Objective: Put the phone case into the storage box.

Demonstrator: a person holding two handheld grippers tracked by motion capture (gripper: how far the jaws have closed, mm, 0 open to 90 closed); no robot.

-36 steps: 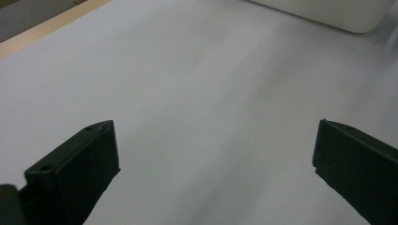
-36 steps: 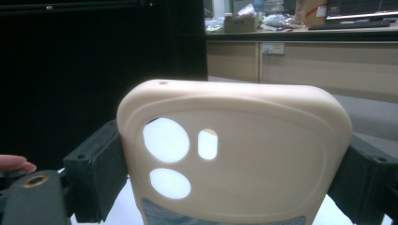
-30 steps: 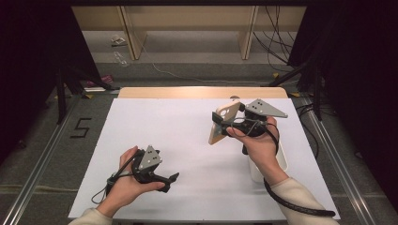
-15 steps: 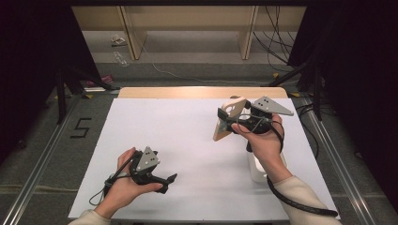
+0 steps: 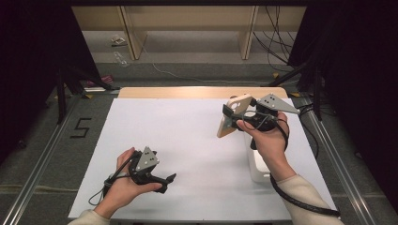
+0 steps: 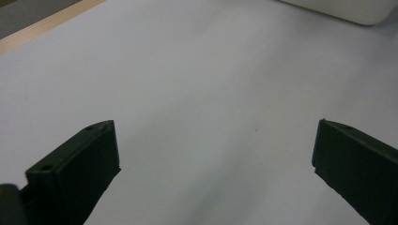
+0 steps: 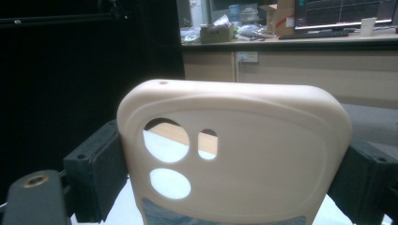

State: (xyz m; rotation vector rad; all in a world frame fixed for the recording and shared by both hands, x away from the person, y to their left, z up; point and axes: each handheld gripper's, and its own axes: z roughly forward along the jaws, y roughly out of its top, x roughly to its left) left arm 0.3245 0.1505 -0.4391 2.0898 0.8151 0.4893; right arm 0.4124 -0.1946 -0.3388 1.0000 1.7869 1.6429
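The table (image 5: 187, 140) is the biggest thing here, covered by a white sheet with a strip of bare wood along its far edge. On the sheet near the person's right forearm stands a white box (image 5: 259, 168), partly hidden by that arm; its corner also shows at the top of the left gripper view.

The right gripper (image 5: 233, 118) is raised above the right half of the table, and its jaws are closed across the width of a phone case (image 5: 231, 121) — beige, with round camera holes, held clear of the sheet and tilted. In the right gripper view the case (image 7: 234, 154) stands upright between the two black jaws, which press on its two side edges, so the wide gap between them is a grip and not an empty opening.

The left gripper (image 5: 165, 180) rests low on the near left part of the sheet, well apart from the case. Its jaws stand wide apart with nothing between them.

As a judgement: the pick-up looks done, since the case is lifted and firmly held. What seems left is carrying it somewhere and setting it down — perhaps at the white box, though the pictures do not settle that.
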